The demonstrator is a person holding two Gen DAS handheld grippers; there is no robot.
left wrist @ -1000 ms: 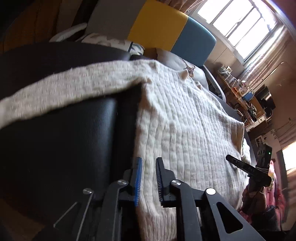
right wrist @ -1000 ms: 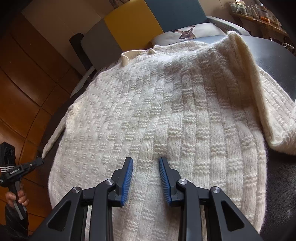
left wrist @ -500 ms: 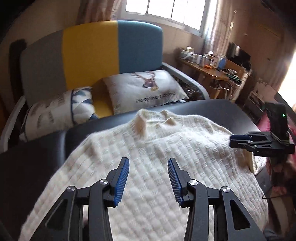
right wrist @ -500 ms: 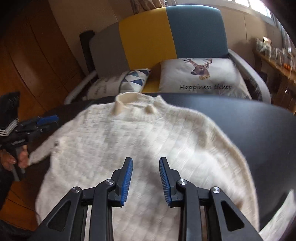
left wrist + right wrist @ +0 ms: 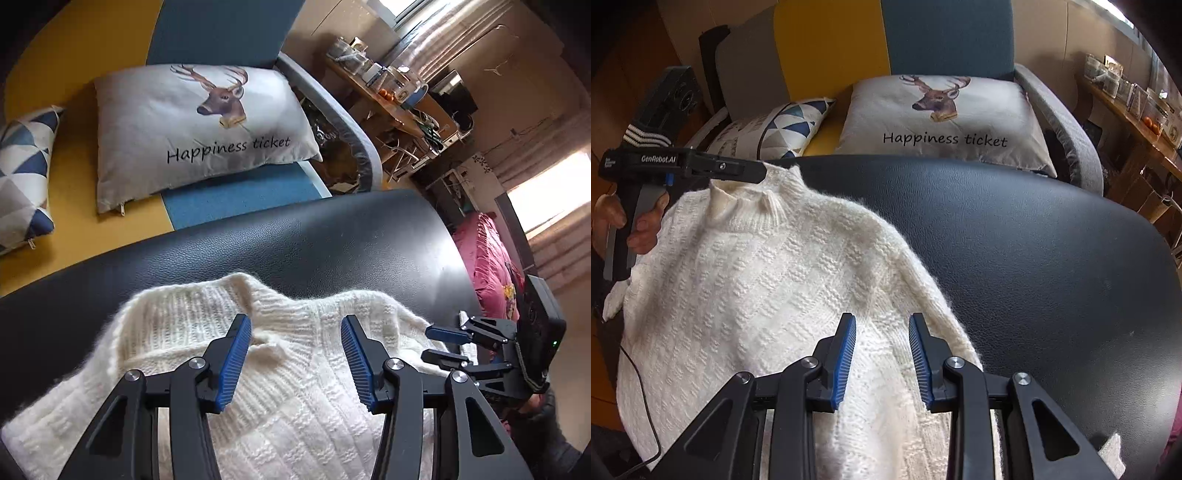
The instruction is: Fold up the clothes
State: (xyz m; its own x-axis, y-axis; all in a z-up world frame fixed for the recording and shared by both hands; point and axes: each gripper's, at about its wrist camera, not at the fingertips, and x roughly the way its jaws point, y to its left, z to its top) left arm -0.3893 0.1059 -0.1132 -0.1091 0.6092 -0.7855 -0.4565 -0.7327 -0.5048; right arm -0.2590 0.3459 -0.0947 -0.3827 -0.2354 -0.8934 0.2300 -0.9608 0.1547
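The white sweater [image 5: 768, 295] lies spread on the black surface [image 5: 1052, 266]. The left tool [image 5: 295, 363] hangs wide open over the collar [image 5: 221, 314], gripping nothing. The right tool [image 5: 882, 360], partly open and empty, sits over the sweater's shoulder edge.

fuzzy knit sweater [image 5: 783, 280], glossy leather table [image 5: 1034, 240]

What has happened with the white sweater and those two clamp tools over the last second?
Both grippers moved up the sweater from its lower body: the left gripper now hovers open over the collar, the right gripper open at the shoulder. Neither grasped anything. The sweater stayed spread on the black table.
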